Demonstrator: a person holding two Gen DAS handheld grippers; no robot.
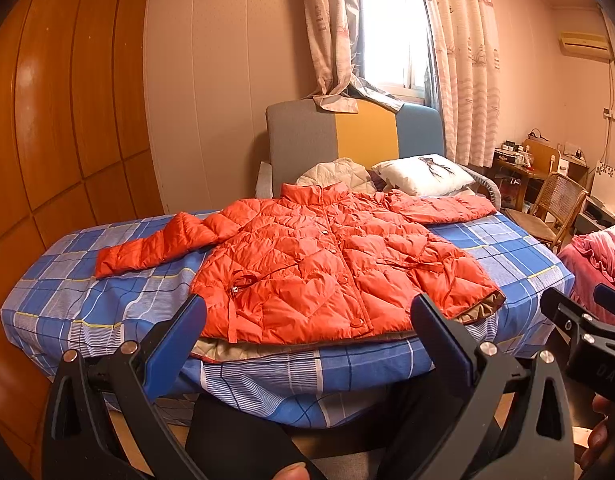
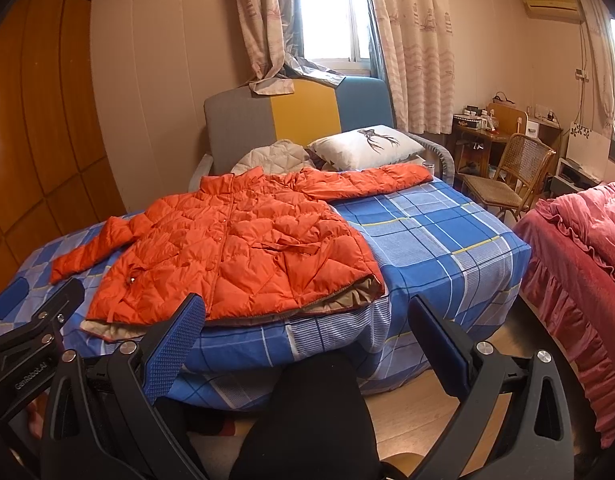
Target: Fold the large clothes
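An orange quilted puffer jacket [image 1: 327, 264] [image 2: 243, 252] lies flat and face up on the blue checked bed [image 1: 87, 304] [image 2: 439, 248], buttoned, both sleeves spread out sideways, its beige lining showing at the hem. My left gripper [image 1: 307, 320] hangs open in front of the hem, short of the bed's near edge, nothing between its fingers. My right gripper [image 2: 307, 320] is open too, off the jacket's right hem corner, and holds nothing. Each gripper shows at the edge of the other's view: the right gripper [image 1: 579, 316], the left gripper [image 2: 39, 312].
A beige garment [image 1: 335, 174] and a white pillow [image 1: 423, 174] lie at the headboard [image 1: 299, 140]. A wooden wardrobe [image 1: 67, 120] stands left. A wicker chair [image 2: 507, 176], a desk [image 2: 479, 132] and a pink-covered bed [image 2: 587, 260] are to the right. A person's dark knee [image 2: 315, 400] is below.
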